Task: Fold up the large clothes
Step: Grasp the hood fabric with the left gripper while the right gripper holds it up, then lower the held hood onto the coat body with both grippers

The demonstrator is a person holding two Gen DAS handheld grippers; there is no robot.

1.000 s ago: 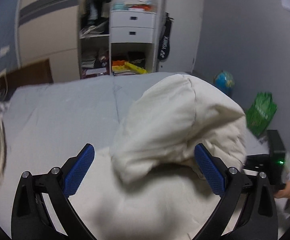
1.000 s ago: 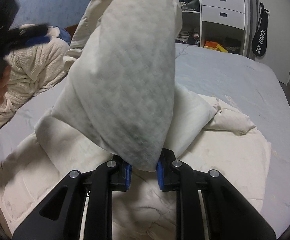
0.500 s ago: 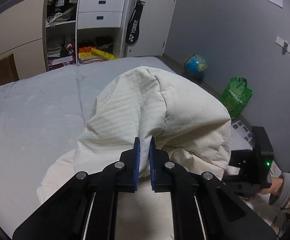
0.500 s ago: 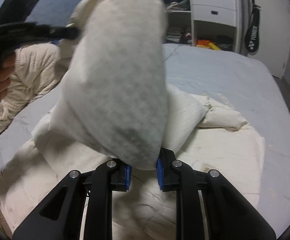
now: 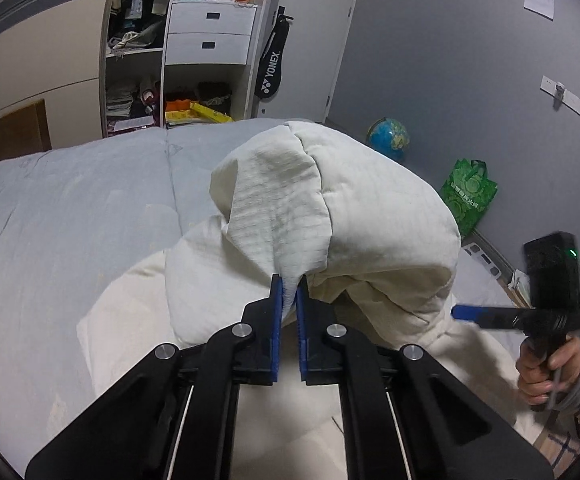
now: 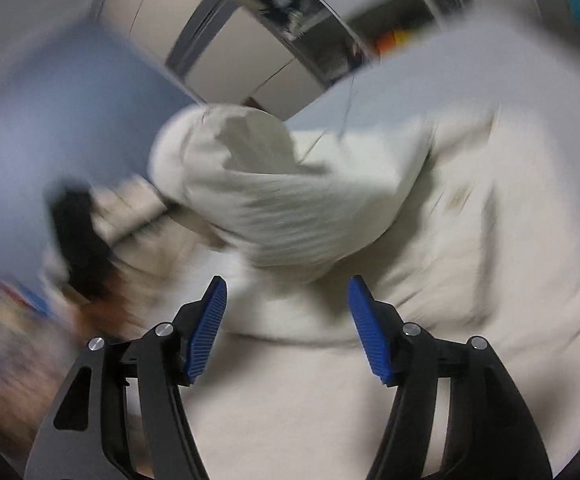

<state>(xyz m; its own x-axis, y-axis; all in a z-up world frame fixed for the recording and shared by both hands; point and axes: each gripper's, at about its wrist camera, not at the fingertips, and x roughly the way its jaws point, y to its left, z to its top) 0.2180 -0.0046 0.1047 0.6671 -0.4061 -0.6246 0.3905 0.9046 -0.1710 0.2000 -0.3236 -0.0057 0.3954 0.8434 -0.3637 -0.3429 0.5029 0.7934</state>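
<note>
The wide bed under its pale blue-grey quilted cover (image 5: 69, 216) takes up most of the room in front of me, and it serves as the folding surface. Spread over its near part lies the big cream-white padded garment (image 5: 370, 216), partly flat on the cover and partly heaped up into a rounded hump where one portion is lifted over the rest.

That hump stands because the left gripper (image 5: 288, 300) has its jaws pinched nearly together on a fold of the cream fabric, holding it up off the layer below so it can, I'd guess, be carried across and laid down as the next fold.

The right gripper (image 6: 285, 320) has just been opening; its jaws now stand apart with nothing pressed between them, the garment (image 6: 290, 208) lying just beyond the blue pads. The right wrist view is smeared, so finer detail there is lost. From the left wrist view that gripper shows at the garment's right edge, gripped by a hand (image 5: 550, 364) in a striped sleeve, apparently freed to seek a new hold.
</note>
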